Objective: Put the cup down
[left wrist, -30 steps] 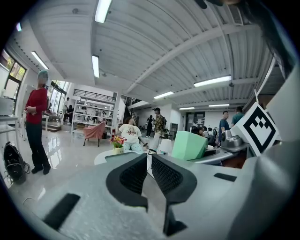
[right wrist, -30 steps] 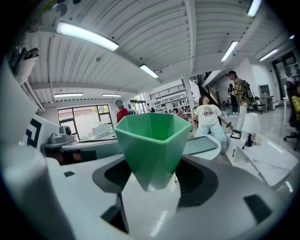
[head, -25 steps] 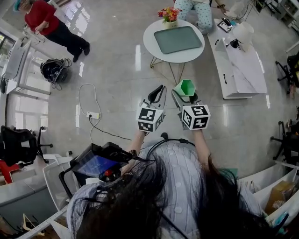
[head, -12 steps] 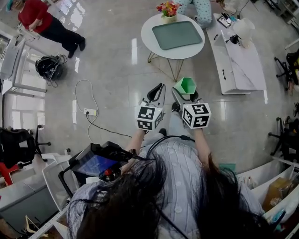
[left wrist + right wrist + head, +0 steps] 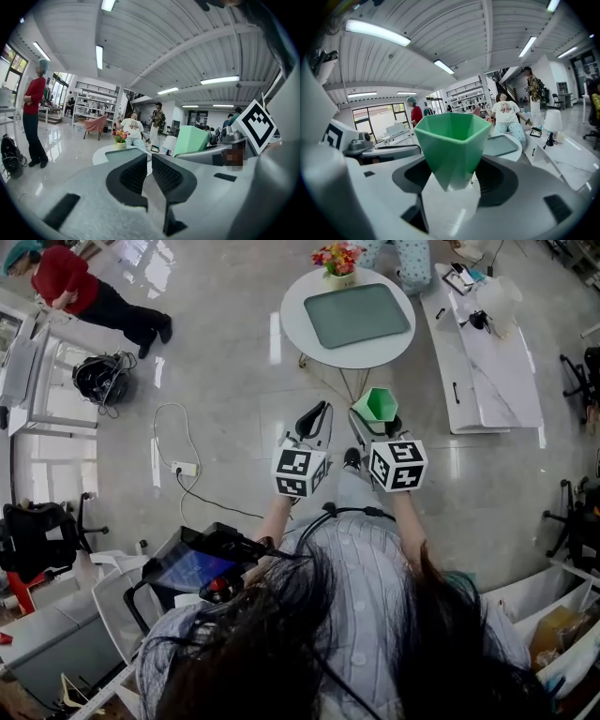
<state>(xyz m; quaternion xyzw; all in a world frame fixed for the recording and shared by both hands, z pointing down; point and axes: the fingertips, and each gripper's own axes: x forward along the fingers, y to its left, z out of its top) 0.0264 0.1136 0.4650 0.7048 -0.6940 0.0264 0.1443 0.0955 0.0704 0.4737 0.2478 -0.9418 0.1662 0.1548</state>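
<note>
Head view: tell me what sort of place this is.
Probably a large open-plan workspace or lab hall: glossy floor, a round white table with flowers, an office chair, and strip lights overhead.

The person wears a pale blue, finely striped shirt point(image 5: 361, 563), with long dark hair point(image 5: 281, 643) falling over it and a thin black cable point(image 5: 328, 518) looping across the cloth. The left gripper point(image 5: 314, 418) and right gripper point(image 5: 378, 424) are light grey with black ribbed pads point(image 5: 132, 175). Each carries a white cube point(image 5: 300, 472) printed with black square markers
</note>
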